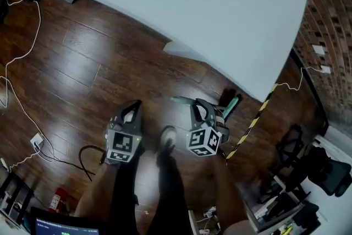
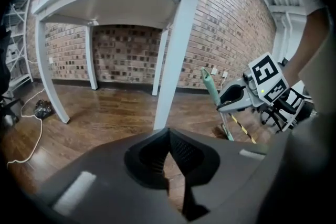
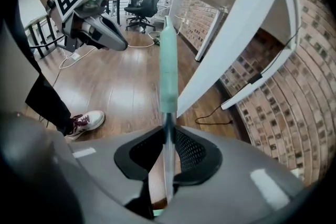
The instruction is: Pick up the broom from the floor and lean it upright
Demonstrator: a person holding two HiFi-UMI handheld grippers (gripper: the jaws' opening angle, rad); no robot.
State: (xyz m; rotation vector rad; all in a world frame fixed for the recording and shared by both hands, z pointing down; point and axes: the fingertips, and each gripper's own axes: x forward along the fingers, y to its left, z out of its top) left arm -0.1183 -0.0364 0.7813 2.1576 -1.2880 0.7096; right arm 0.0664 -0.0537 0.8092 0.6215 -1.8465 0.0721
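Weight should be small here: the long broom [image 3: 168,71], a thin silvery metal pole with a mint-green sleeve over its upper part, looks light and stiff. I judge most of its load sits at the brush end, so it will want to swing about any single hold.

The right gripper [image 3: 168,132] has its fingers [image 3: 185,157] closed on the bare pole just below the green sleeve, and the pole runs straight up between them. The broom slants beside the front leg of the white desk [image 1: 220,8], above the dark wooden floor [image 1: 71,63]. From the left gripper view its lower end reaches down near a yellow-and-black striped strip [image 2: 242,127], but I cannot tell whether the brush rests on the floor or hangs clear.

The left gripper [image 2: 169,134] hangs beside the right one with its fingers together at the tips and nothing between them.

Smooth metal in a narrow pinch is likely to slip or twist. The sleeve probably gives better friction. A second hold lower on the pole by the free gripper would steady the broom while it is set upright.
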